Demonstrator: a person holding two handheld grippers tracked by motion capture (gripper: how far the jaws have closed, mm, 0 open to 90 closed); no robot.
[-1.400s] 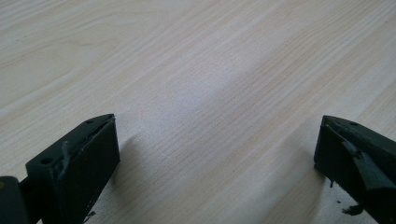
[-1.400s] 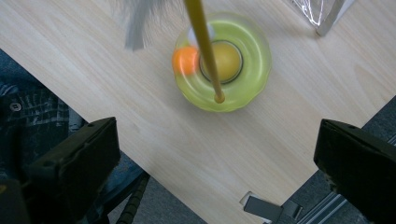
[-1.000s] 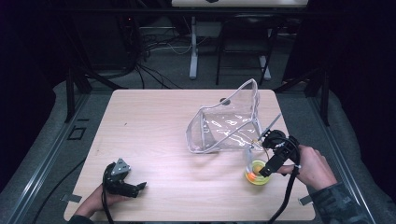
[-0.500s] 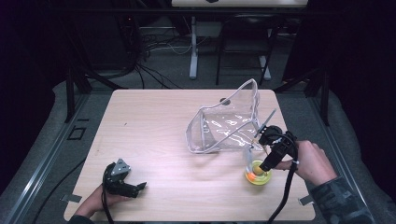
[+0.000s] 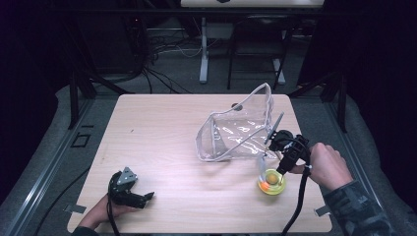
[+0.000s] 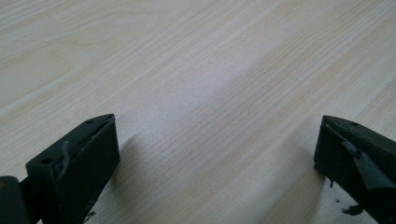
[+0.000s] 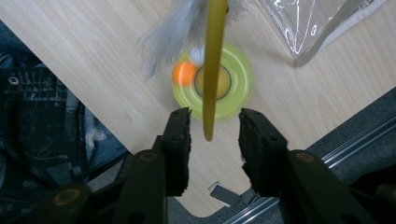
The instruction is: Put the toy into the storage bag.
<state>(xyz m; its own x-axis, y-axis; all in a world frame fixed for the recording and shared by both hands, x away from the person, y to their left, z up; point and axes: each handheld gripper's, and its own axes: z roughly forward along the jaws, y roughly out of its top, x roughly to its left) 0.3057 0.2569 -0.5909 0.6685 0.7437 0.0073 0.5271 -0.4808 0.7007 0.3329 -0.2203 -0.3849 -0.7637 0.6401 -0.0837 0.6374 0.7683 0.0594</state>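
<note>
At the near left corner of the table (image 5: 162,132), the left tool (image 5: 146,196) rests in the person's hand low over the bare wood, its jaws spread wide with nothing between them; in the left gripper view the two black jaws stand far apart over plain wood grain. At the near right, the right tool (image 5: 271,142) is held in the person's right hand (image 5: 327,164), whose camouflage sleeve (image 5: 359,209) comes in from the bottom corner. Its jaws have just been closing, and in the right gripper view a thin yellow stick (image 7: 214,65) stands between them; a gap shows on each side of the stick, so the pads are not pressing on it. The stick carries a tuft of grey feathers (image 7: 175,28) near its far end and rises from the middle of a yellow-green round toy (image 7: 233,88), a ring-shaped disc that sits on the table near its right front edge, with an orange ball (image 7: 183,73) and a white ball (image 7: 196,56) in its track. Just beyond the toy and the right tool, a clear plastic pouch (image 5: 241,130) with a pale edge stands open on the table, its mouth turned toward the left. Farther back, past the table, dark stands and cables (image 5: 162,44) lie on the grey floor.
</note>
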